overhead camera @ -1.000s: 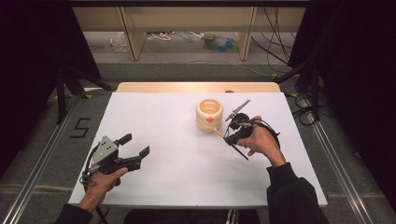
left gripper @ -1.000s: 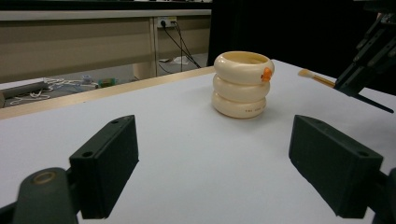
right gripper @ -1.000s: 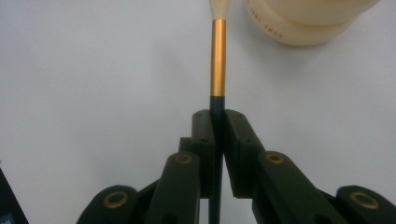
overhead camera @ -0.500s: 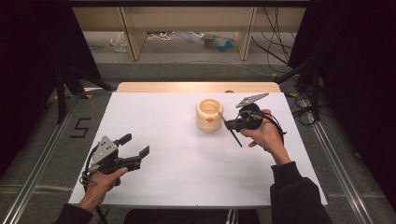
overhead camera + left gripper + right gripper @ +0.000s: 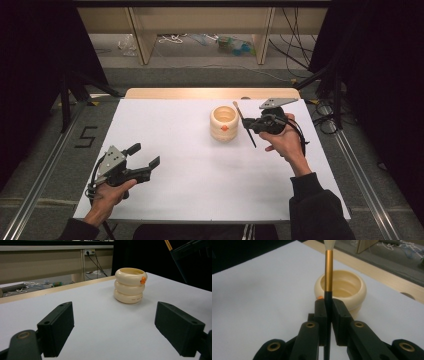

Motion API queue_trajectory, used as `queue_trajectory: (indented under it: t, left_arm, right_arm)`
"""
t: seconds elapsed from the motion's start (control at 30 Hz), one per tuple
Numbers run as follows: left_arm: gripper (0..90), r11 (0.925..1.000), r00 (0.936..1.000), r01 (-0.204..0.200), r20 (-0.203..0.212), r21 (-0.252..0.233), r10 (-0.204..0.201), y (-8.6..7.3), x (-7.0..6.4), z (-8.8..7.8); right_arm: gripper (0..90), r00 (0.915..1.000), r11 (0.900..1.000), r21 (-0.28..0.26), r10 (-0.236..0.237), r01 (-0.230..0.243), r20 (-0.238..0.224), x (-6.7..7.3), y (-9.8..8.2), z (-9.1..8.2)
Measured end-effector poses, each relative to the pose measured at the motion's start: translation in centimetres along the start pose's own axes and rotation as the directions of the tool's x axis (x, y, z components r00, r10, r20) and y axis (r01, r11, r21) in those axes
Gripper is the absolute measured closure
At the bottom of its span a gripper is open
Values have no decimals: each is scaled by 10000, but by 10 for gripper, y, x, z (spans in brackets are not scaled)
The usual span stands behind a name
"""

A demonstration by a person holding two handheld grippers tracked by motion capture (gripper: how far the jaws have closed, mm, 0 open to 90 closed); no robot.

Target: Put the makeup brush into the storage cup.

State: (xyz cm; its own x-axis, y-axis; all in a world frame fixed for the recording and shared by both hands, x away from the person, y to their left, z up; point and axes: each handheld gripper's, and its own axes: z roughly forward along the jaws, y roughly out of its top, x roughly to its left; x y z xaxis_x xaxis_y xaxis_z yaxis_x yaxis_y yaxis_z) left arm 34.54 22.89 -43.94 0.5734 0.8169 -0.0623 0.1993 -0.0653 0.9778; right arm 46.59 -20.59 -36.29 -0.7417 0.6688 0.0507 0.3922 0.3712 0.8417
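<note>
1. Standing upright on the white table [image 5: 200, 185], the cream ribbed cup [image 5: 224, 123] sits a little toward the far edge and just right of the table's middle; it looks like three stacked rings, with a small orange mark [image 5: 225, 128] on its near side.
2. At about 3 o'clock from the cup, just beside it and apart from it, the right gripper [image 5: 248, 124] is held above the table, its jaws clenched on a thin brush [image 5: 245, 125].
3. In the right gripper view the brush runs up between the two black jaws: a dark handle at the grip, a gold ferrule [image 5: 328, 270] above it, and a pale tip [image 5: 329, 243] at the top edge, with the cup's open mouth [image 5: 342, 286] just behind it.
4. From the high view the brush is tilted, its upper end toward 11 o'clock near the cup's rim, its lower end toward 5 o'clock.
5. Well apart, at about 8 o'clock from the cup near the table's near-left corner, the left gripper [image 5: 146, 159] rests low in the person's left hand [image 5: 107, 192], jaws spread wide with nothing between them.
6. Its own view looks across bare table at the cup [image 5: 130, 285].
7. Beyond the table's far wooden edge [image 5: 210, 93], cables [image 5: 295, 30] lie on the floor.
</note>
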Motion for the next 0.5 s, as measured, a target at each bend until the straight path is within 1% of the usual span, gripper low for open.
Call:
queue_trajectory:
  t: [0.1,0.17,0.2,0.23,0.27,0.3,0.33,0.37,0.47,0.5]
  left_arm:
    - [155,10000,10000,1,3,-13,-1,0,0,0]
    - [155,10000,10000,-1,-4,2,1,0,0,0]
    - [155,10000,10000,-3,-5,7,3,0,0,0]
    - [155,10000,10000,-4,-4,2,4,0,0,0]
    - [155,10000,10000,-10,-2,1,10,0,0,0]
    - [155,10000,10000,-1,-1,-2,1,0,0,0]
    - [155,10000,10000,-8,-4,5,8,0,0,0]
    - [155,10000,10000,-7,-6,9,7,0,0,0]
    - [155,10000,10000,-6,-9,10,6,0,0,0]
    - [155,10000,10000,-9,-6,8,9,0,0,0]
  right_arm:
    - [831,9998,9988,-472,107,-100,150,-2,0,-1]
    - [831,9993,9967,-798,180,-153,334,-4,0,-1]
    - [831,9992,9960,-858,274,-248,301,-5,0,-1]
    - [831,9988,9956,-900,304,-269,380,-6,0,-1]
    - [831,9988,9941,-1062,270,-225,412,-8,0,-1]
    - [831,9981,9929,-1164,293,-229,537,-9,0,-1]
    - [831,9981,9929,-1164,293,-229,537,-9,0,-1]
    - [831,9978,9900,-1393,308,-225,579,-10,0,0]
    - [831,9971,9889,-1476,268,-160,713,-11,1,0]
    - [831,9967,9859,-1664,315,-186,752,-11,1,1]
